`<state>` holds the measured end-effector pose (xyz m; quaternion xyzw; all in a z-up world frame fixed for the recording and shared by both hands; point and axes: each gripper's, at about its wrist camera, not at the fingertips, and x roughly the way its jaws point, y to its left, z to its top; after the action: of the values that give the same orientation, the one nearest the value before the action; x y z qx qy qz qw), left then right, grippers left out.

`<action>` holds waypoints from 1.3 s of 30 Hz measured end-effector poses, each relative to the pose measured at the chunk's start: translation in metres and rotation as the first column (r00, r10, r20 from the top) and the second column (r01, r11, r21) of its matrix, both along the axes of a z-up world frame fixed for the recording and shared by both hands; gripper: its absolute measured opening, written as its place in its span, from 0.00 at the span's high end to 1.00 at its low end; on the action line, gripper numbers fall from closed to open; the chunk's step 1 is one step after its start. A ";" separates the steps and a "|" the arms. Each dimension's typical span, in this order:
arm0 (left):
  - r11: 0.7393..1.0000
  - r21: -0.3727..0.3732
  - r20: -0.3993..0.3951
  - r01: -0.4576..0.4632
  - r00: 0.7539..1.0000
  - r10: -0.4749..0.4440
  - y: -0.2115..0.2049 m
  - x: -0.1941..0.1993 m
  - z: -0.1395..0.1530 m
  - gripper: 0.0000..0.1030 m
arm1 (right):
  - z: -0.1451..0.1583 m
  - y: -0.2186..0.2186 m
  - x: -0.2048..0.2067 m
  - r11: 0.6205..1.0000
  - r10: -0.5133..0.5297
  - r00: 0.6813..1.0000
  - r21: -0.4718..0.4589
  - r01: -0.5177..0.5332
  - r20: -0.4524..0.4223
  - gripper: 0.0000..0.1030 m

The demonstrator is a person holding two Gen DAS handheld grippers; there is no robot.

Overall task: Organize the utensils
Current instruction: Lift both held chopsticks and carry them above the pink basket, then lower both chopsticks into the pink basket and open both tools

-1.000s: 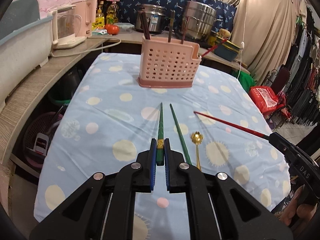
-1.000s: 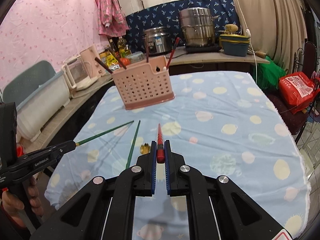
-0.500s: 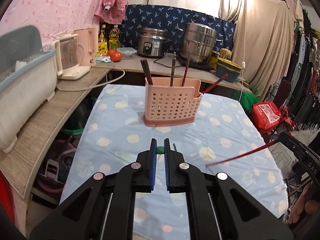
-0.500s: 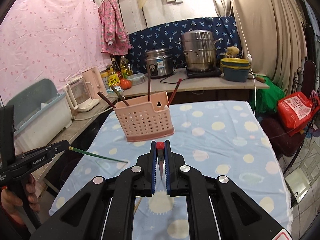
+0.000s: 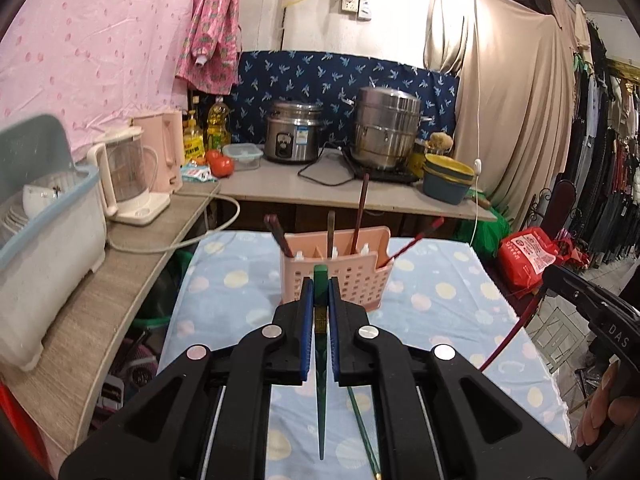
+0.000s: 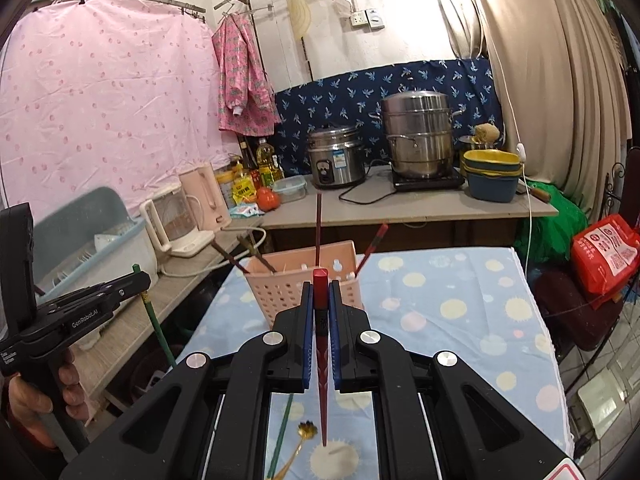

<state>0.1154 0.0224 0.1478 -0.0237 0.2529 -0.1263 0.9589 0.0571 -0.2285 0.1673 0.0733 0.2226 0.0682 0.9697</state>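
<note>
My left gripper is shut on a green chopstick, held upright with its tip hanging down above the table. My right gripper is shut on a red chopstick, also upright, tip down. A pink perforated utensil holder stands on the table ahead, with several dark and red chopsticks in it; it also shows in the right wrist view. A second green chopstick and a small gold spoon lie on the tablecloth below the grippers.
The table has a blue dotted cloth. A counter behind holds a rice cooker, a steel steamer pot, stacked bowls and a kettle. A dish rack is at left, a red bag at right.
Both grippers have lifted their chopsticks off the table and swung them from lying flat to upright, tips down. Both views have risen and now look over the holder.
</note>
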 end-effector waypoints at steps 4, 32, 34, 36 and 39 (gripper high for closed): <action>1.000 0.003 0.051 0.000 0.999 0.000 -0.003 0.018 0.028 0.93 | 0.024 0.000 0.017 1.000 0.002 0.999 -0.003 -0.001 0.046 0.93; 0.999 0.010 0.191 -0.034 0.981 0.031 -0.024 0.167 0.122 0.93 | 0.071 0.036 0.191 0.999 0.029 0.994 0.040 -0.034 0.109 0.93; 0.999 0.010 0.176 -0.034 0.984 0.032 -0.023 0.173 0.113 0.93 | 0.063 0.037 0.200 0.998 0.033 0.995 0.045 -0.038 0.095 0.93; 0.999 0.012 0.159 -0.035 0.987 0.032 -0.022 0.178 0.104 0.93 | 0.055 0.040 0.208 0.998 0.036 0.996 0.043 -0.040 0.081 0.93; 0.999 0.014 0.130 -0.038 0.991 0.036 -0.020 0.184 0.090 0.93 | 0.042 0.045 0.217 0.998 0.042 0.997 0.037 -0.044 0.063 0.93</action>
<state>0.2997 0.0028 0.2375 -0.0124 0.1903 -0.1077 0.9757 0.2739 -0.1835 0.2094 0.0850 0.1924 0.0955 0.9730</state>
